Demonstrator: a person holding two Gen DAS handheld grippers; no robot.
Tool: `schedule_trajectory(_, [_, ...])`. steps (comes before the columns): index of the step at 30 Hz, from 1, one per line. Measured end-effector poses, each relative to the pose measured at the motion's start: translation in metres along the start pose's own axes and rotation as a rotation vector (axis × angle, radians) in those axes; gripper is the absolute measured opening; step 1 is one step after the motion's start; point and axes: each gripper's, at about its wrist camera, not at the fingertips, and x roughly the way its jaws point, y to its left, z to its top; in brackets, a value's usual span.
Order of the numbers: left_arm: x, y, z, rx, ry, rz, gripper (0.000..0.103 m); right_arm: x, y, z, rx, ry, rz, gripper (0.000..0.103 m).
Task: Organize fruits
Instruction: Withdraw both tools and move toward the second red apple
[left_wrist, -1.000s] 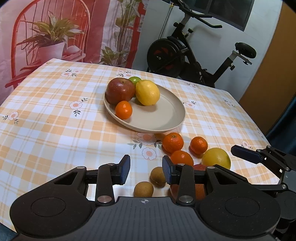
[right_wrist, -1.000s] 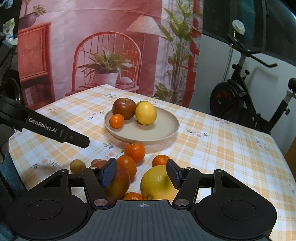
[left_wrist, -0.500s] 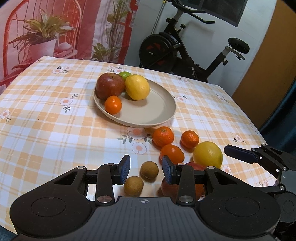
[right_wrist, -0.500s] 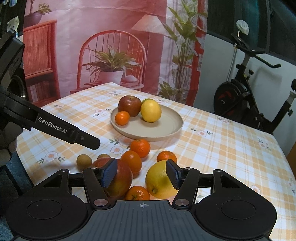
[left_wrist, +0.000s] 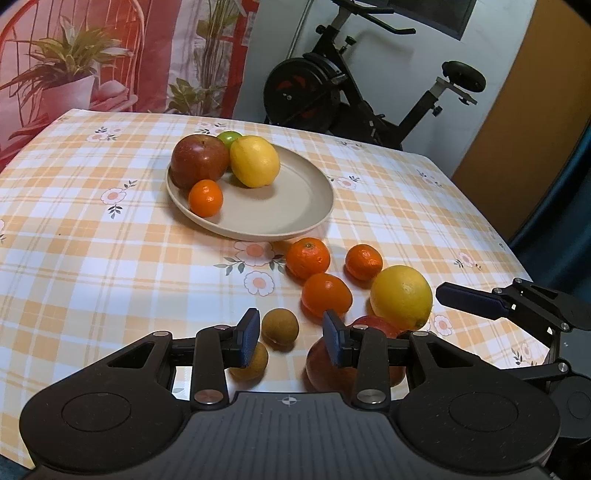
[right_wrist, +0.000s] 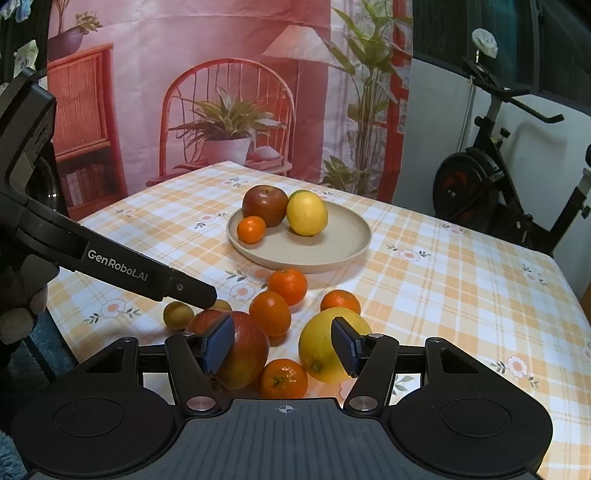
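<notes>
Both claws have dropped nearer the loose fruit: left claw (left_wrist: 288, 338), released, now frames the brown fruit (left_wrist: 280, 326); right claw (right_wrist: 282, 345) released, empty.

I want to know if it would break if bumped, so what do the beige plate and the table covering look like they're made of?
The plate looks like matte glazed ceramic or melamine: even beige, soft sheen, thick rounded rim; I can't tell which. The table covering looks like wipeable vinyl or oilcloth: printed plaid with flowers, a faint gloss, lying smooth.

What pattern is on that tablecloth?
The tablecloth has an orange-and-white check with small flowers, clearest in the right wrist view.
</notes>
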Motion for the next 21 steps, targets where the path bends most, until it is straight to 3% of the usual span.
schedule_trajectory(21, [-0.011,0.0,-0.009,0.008,0.031,-0.04,0.04,-0.01,-0.007,-0.009,0.099,0.064,0.089,0.055])
